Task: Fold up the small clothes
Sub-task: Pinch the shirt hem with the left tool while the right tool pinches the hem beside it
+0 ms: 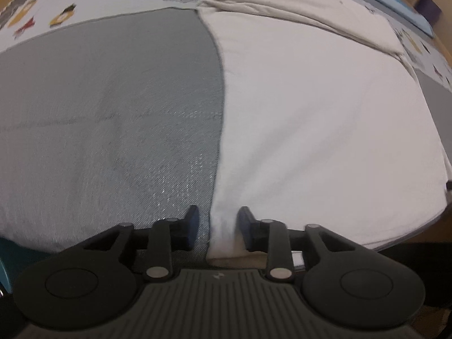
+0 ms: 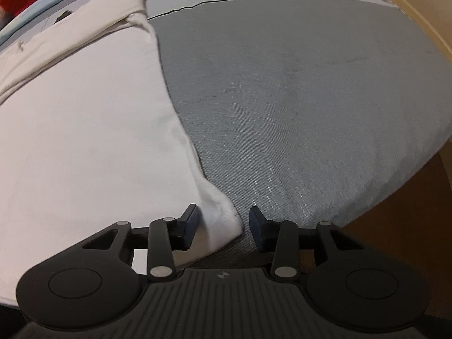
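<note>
2 grippers (image 1: 217, 227) (image 2: 223, 227) angled steeply down

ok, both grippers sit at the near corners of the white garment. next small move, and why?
Probably close both on the corners. The left gripper straddles the white garment's near-left corner, and the right gripper straddles its near-right corner, but in each view there are gaps beside the pads, so neither seems to grip yet. The garment lies flat on the grey cloth.

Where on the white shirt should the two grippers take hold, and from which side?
Take the white shirt at its two near corners, from above. Each corner already lies between open jaws: left gripper and right gripper. The hem edge is thick and free there.
</note>
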Motion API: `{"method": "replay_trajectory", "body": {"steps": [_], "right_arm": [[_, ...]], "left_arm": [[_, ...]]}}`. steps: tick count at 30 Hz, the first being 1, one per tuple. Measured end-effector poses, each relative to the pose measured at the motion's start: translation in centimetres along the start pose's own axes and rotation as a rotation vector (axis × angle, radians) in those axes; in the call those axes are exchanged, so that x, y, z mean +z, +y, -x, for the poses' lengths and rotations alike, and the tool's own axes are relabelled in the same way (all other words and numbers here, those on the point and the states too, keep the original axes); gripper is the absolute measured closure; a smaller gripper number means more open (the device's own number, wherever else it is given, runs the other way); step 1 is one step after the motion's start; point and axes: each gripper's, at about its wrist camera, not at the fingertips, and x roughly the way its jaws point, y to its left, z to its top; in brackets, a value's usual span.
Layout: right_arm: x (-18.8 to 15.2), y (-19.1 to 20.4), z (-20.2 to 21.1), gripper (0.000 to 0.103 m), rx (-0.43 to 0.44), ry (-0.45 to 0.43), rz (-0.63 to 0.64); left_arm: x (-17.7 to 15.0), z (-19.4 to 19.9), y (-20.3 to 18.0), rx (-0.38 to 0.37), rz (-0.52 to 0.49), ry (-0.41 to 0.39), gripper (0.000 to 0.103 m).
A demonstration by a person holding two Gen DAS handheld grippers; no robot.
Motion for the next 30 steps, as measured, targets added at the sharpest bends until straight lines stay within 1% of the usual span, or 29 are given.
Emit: {"method": "replay_trajectory", "body": {"steps": [1, 2, 3, 6, 8, 10, 12, 13, 15, 17, 20, 21, 22, 23, 27, 30], "right_arm": [[0.0, 0.2, 0.0, 0.08, 0.007, -0.003, 0.012], [0.0, 0.4, 0.1, 0.089, 0.023, -0.006, 0.022], [0.0, 0.6, 0.3, 0.092, 0.045, -0.01, 0.03], [0.0, 0.9, 1.2, 0.092, 0.094, -0.047, 0.028], [0.1, 0.8, 1.6, 0.092, 0.105, -0.064, 0.013], [0.2, 0.5, 1.3, 0.09, 0.075, -0.049, 0.0], [0.0, 0.3, 0.6, 0.085, 0.035, -0.007, -0.011], [-0.1, 0.3, 0.4, 0.081, 0.023, -0.003, -0.007], [-0.1, 0.7, 0.4, 0.078, 0.005, -0.009, 0.029], [-0.3, 1.0, 0.5, 0.077, -0.012, -0.015, 0.054], [-0.2, 1.0, 0.4, 0.078, -0.01, -0.015, 0.06], [-0.2, 1.0, 0.3, 0.087, -0.004, -0.016, 0.068], [-0.3, 1.1, 0.5, 0.091, 0.012, -0.019, 0.079], [-0.2, 1.5, 0.6, 0.091, 0.022, -0.022, 0.084], [-0.2, 1.5, 1.3, 0.092, 0.054, -0.043, 0.074], [-0.2, 1.1, 2.1, 0.093, 0.085, -0.075, 0.045]], "left_arm": [[-0.1, -0.1, -0.2, -0.008, -0.016, -0.005, 0.098], [-0.1, 0.1, -0.2, -0.015, -0.022, -0.012, 0.098], [-0.2, 0.3, -0.3, -0.011, -0.033, -0.026, 0.098], [-0.1, 0.6, -0.4, -0.013, -0.044, -0.048, 0.098], [-0.1, 0.4, -0.1, -0.014, -0.026, -0.033, 0.097], [-0.3, 0.0, 0.1, -0.016, -0.014, 0.0, 0.097], [-0.4, 0.2, 0.0, -0.006, -0.031, -0.002, 0.094], [-0.4, 0.2, -0.1, -0.004, -0.033, -0.002, 0.093], [-0.4, 0.2, 0.1, -0.004, -0.025, -0.002, 0.093], [-0.4, 0.1, 0.1, -0.006, -0.015, -0.001, 0.092], [-0.4, 0.0, 0.0, -0.003, -0.024, -0.004, 0.093], [-0.4, -0.1, -0.1, -0.002, -0.03, -0.005, 0.093], [-0.5, -0.1, -0.1, -0.002, -0.035, -0.006, 0.094], [-0.5, -0.1, -0.2, -0.004, -0.039, -0.007, 0.096], [-0.7, 0.2, -0.6, 0.001, -0.064, -0.018, 0.097], [-0.6, 1.2, -0.7, -0.002, -0.075, -0.048, 0.098]]}}
